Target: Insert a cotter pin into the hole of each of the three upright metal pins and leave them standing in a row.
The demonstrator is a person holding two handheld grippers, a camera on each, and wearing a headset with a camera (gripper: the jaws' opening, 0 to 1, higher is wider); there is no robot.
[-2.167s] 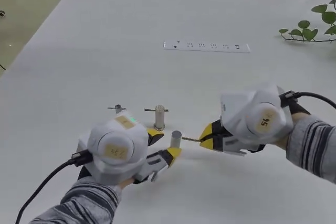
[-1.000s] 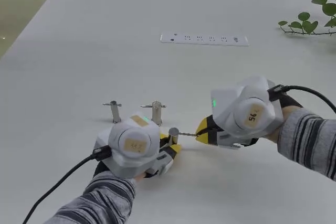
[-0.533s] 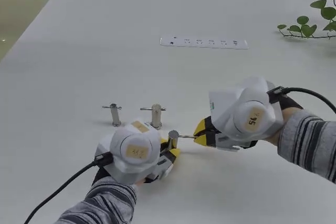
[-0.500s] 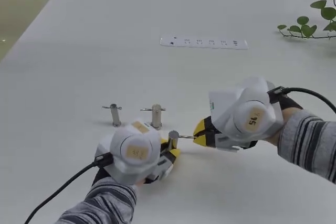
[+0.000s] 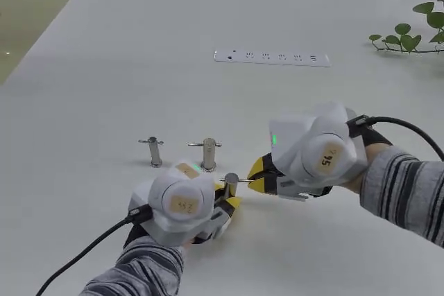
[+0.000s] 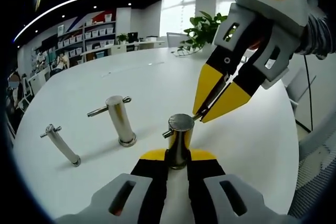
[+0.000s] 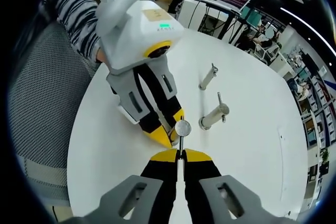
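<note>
Edged closer since earlier, with right gripper fingers pinching cotter pin level, tip at upright metal pin clamped between left gripper fingers.

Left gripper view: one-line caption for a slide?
Left gripper steadies the third pin while the right gripper pushes a cotter pin through it; two finished pins stand beside.

Unreadable, blurred stickers on left claw and right claw

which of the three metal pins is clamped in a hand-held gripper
The nearest pin, clamped by the left hand-held gripper; the far-left pin and middle pin stand free, cotter pins already through them.
</note>
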